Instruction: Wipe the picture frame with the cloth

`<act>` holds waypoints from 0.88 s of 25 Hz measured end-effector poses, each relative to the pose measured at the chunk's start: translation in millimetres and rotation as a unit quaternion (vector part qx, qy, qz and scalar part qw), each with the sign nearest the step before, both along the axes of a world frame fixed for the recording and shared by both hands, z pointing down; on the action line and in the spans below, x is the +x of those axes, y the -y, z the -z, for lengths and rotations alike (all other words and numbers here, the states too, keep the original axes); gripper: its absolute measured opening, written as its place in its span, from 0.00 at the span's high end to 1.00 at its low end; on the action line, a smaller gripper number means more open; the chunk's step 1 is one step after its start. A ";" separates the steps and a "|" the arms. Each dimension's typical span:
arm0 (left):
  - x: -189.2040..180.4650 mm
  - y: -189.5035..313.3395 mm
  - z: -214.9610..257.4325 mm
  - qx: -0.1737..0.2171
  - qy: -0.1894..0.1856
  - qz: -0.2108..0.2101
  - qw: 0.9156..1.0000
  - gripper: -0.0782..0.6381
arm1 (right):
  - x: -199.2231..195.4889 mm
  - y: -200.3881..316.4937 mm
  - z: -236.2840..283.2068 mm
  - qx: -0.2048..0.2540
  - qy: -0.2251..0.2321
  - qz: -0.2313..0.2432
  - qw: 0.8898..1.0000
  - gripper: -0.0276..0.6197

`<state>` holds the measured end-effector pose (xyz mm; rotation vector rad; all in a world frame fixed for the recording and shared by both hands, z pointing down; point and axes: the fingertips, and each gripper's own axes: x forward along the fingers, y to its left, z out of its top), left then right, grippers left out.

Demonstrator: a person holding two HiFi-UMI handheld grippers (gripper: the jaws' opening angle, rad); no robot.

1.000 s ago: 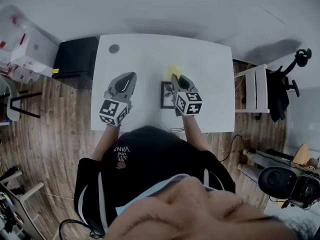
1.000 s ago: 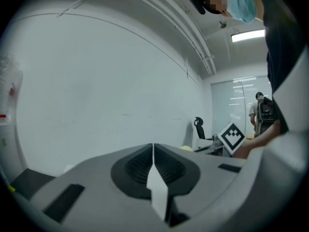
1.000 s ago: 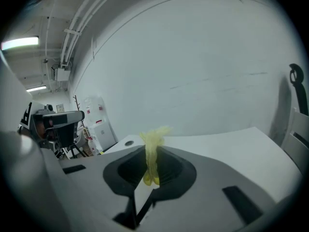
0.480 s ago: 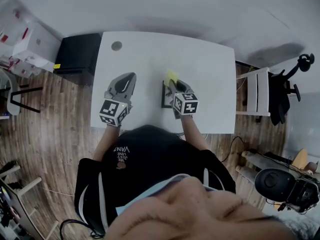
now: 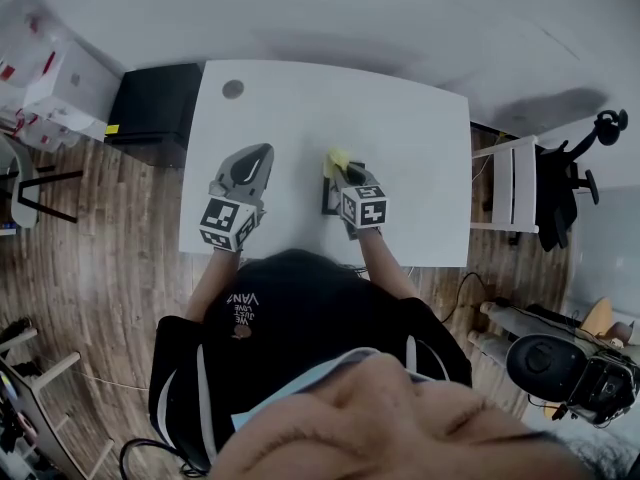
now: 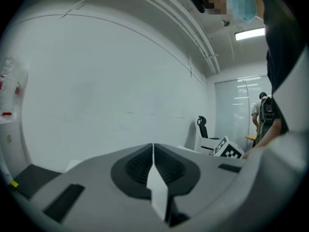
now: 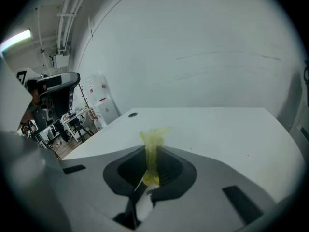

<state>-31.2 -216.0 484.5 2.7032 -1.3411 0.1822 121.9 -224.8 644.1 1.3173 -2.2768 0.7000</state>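
A dark picture frame [image 5: 327, 197] lies flat on the white table [image 5: 410, 128], near its front edge and mostly hidden under my right gripper [image 5: 341, 171]. That gripper is shut on a yellow cloth [image 5: 335, 159], which bunches out past its tips over the frame's far left corner. In the right gripper view the cloth [image 7: 151, 146] stands pinched between the shut jaws of the right gripper [image 7: 150, 164], and the frame is out of sight. My left gripper [image 5: 257, 157] hovers to the left of the frame, apart from it. Seen in its own view, the left gripper [image 6: 153, 152] is shut with nothing in it.
A round cable hole [image 5: 233, 89] sits at the table's far left corner. A black cabinet [image 5: 150, 108] stands against the table's left side, with plastic boxes [image 5: 45, 78] beyond it. On the right are a white side unit [image 5: 508, 178] and an office chair [image 5: 565, 163].
My right gripper has slid to the left over the frame with the yellow cloth in it. The left gripper has stayed where it was.
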 end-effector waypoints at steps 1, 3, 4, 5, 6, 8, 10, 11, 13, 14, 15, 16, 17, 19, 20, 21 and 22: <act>0.2 -0.5 -0.4 0.000 0.000 -0.001 1.000 0.86 | -1.5 -0.2 -2.6 -0.003 -0.004 0.004 1.000 0.90; 0.1 -1.9 -1.2 0.001 0.001 -0.003 1.000 0.86 | -5.2 -0.8 -7.7 -0.009 -0.009 0.011 1.000 0.90; 0.0 -2.5 -1.6 0.001 0.001 -0.004 1.000 0.86 | -7.4 -1.0 -10.3 -0.012 -0.011 0.015 1.000 0.90; -0.3 -3.0 -2.4 0.001 0.003 -0.005 1.000 0.86 | -9.3 -1.0 -13.1 -0.015 -0.014 0.018 1.000 0.90; -0.6 -3.2 -3.3 0.000 0.004 -0.005 1.000 0.86 | -10.7 -0.8 -16.1 -0.019 -0.018 0.021 0.999 0.90; -1.4 -3.0 -4.3 -0.002 0.005 -0.005 1.000 0.86 | -11.5 0.0 -21.5 -0.026 -0.025 0.023 0.999 0.90; -2.1 -3.1 -3.6 -0.003 0.004 -0.003 1.000 0.86 | -10.4 -0.4 -26.4 -0.034 -0.033 0.024 0.999 0.90; -2.0 -3.4 -3.3 -0.003 0.003 -0.002 1.000 0.86 | -9.6 -1.0 -29.0 -0.040 -0.036 0.025 0.998 0.90; -0.8 -3.8 -3.7 -0.004 0.003 -0.001 1.000 0.86 | -8.7 -1.9 -33.8 -0.050 -0.040 0.031 0.997 0.90; 0.1 -3.9 -4.3 -0.005 0.003 -0.002 1.000 0.86 | -8.6 -1.6 -35.5 -0.052 -0.041 0.033 0.997 0.90; 1.1 -4.0 -5.0 -0.006 0.003 -0.003 1.000 0.86 | -8.8 -1.2 -37.1 -0.054 -0.043 0.035 0.997 0.90; 2.0 -4.2 -5.7 -0.007 0.002 -0.004 1.000 0.86 | -9.1 -0.7 -38.9 -0.055 -0.046 0.037 0.997 0.90; 2.7 -4.5 -6.2 -0.008 0.002 -0.005 1.000 0.86 | -9.4 -0.4 -40.8 -0.057 -0.050 0.039 0.996 0.90; 3.2 -4.8 -5.7 -0.007 0.002 -0.006 1.000 0.86 | -9.4 0.2 -43.6 -0.060 -0.059 0.042 0.996 0.90; 3.1 -4.8 -5.2 -0.006 0.003 -0.006 1.000 0.86 | -8.9 0.5 -44.4 -0.061 -0.062 0.042 0.995 0.90; 2.9 -4.9 -4.7 -0.006 0.003 -0.006 1.000 0.86 | -8.3 0.6 -45.1 -0.062 -0.064 0.042 0.995 0.90; 2.6 -5.0 -4.3 -0.006 0.002 -0.005 1.000 0.86 | -7.6 0.5 -45.8 -0.063 -0.066 0.041 0.995 0.90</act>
